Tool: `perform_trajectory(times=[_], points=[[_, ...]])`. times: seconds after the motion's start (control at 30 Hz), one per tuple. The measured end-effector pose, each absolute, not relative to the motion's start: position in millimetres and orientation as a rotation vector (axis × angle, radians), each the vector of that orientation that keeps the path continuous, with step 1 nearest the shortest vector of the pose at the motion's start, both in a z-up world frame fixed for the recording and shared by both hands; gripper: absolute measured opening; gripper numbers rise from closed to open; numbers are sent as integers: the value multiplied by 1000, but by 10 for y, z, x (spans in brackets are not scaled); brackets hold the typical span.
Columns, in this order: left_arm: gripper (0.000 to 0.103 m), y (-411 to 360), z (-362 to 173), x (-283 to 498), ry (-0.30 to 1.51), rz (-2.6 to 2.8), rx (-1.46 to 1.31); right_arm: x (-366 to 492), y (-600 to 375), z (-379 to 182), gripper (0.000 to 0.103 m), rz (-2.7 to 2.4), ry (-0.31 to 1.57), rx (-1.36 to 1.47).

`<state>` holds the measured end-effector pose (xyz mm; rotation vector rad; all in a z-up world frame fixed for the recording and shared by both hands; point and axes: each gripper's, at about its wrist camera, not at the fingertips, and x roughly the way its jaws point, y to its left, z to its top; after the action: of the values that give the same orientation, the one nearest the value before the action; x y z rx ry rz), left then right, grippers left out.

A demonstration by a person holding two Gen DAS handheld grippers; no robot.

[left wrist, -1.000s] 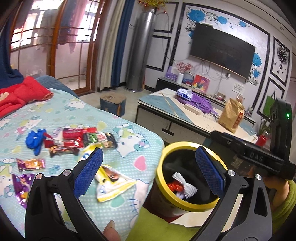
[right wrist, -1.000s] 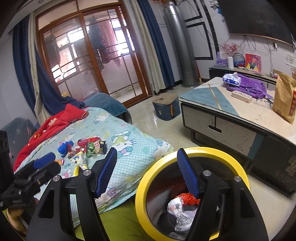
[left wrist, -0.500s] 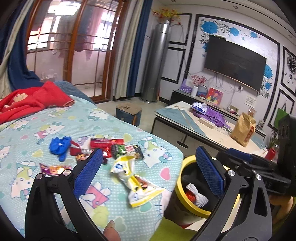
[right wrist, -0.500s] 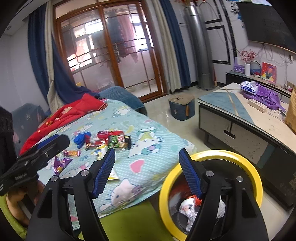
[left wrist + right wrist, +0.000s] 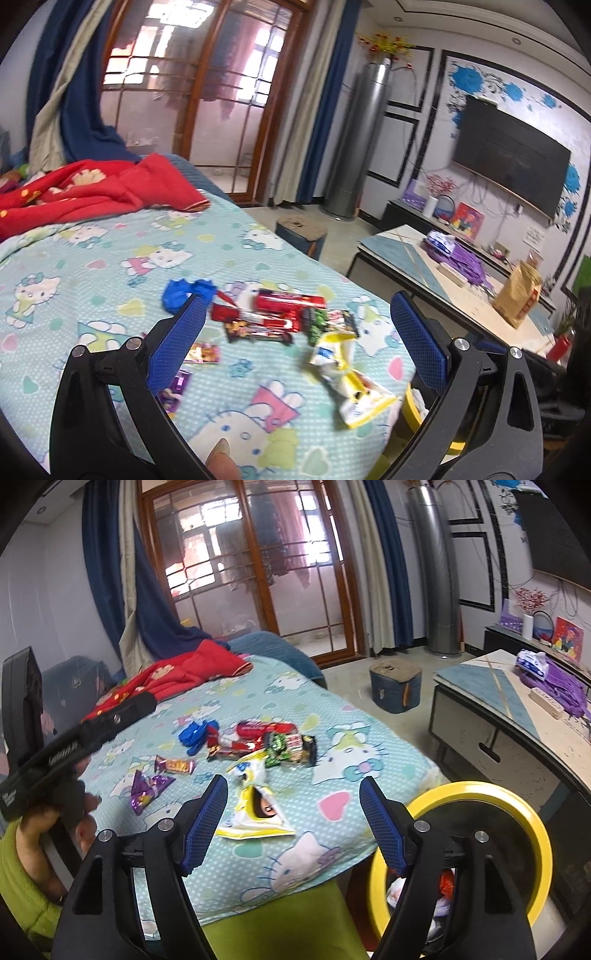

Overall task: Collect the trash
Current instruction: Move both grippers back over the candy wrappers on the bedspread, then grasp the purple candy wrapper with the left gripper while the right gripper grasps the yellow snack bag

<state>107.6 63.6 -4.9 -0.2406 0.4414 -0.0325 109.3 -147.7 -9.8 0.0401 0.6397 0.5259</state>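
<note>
Left gripper (image 5: 295, 332) and right gripper (image 5: 293, 821) both spread wide, nothing between the blue pads, hovering above the sheet (image 5: 332, 716). Wrappers in a loose heap on the sheet — yellow bag (image 5: 255, 812) nearest the edge, red tube (image 5: 290, 300), blue scrap (image 5: 181, 291), purple wrapper (image 5: 146, 790) a little apart at the left. Yellow-rimmed bin (image 5: 480, 790) just beside the bed, some trash (image 5: 445, 882) already inside.
</note>
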Motion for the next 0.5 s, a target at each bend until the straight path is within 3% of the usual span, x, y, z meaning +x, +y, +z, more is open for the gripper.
perform_trajectory(times=[0.5], points=[[92, 1206, -297, 1046, 530, 110, -277, 1350, -855, -500, 73, 612, 772, -42]])
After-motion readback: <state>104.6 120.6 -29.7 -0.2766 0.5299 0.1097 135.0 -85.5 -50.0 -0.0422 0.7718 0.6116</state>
